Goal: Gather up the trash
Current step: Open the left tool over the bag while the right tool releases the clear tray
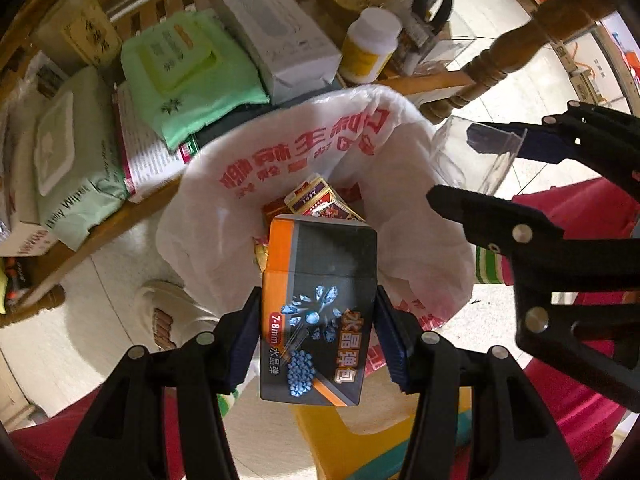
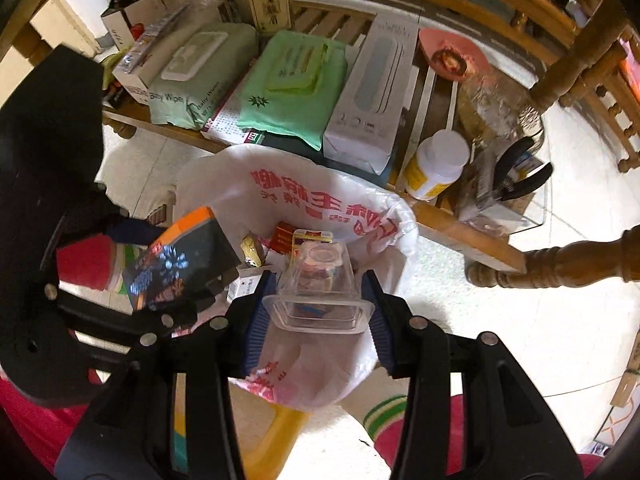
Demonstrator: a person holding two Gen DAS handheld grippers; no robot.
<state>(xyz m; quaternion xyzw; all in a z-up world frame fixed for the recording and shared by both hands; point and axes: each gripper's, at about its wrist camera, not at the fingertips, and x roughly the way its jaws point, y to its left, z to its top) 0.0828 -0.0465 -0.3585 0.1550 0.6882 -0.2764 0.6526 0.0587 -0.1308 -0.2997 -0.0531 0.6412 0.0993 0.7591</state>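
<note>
A white plastic trash bag (image 1: 304,148) with red print stands open on the floor; it also shows in the right wrist view (image 2: 296,188). Red and yellow packets (image 1: 320,200) lie inside it. My left gripper (image 1: 318,336) is shut on a black and orange box (image 1: 320,304) and holds it over the bag's mouth; the box also shows in the right wrist view (image 2: 180,260). My right gripper (image 2: 318,312) is shut on a clear plastic cup (image 2: 320,292), held over the bag. The cup also shows in the left wrist view (image 1: 476,152).
A wooden shelf (image 2: 460,224) behind the bag carries wet-wipe packs (image 2: 296,80), a white box (image 2: 376,88), a white and yellow bottle (image 2: 436,168) and pliers (image 2: 520,172). A wooden chair leg (image 2: 560,268) lies to the right. A yellow stool (image 1: 352,432) sits below the bag.
</note>
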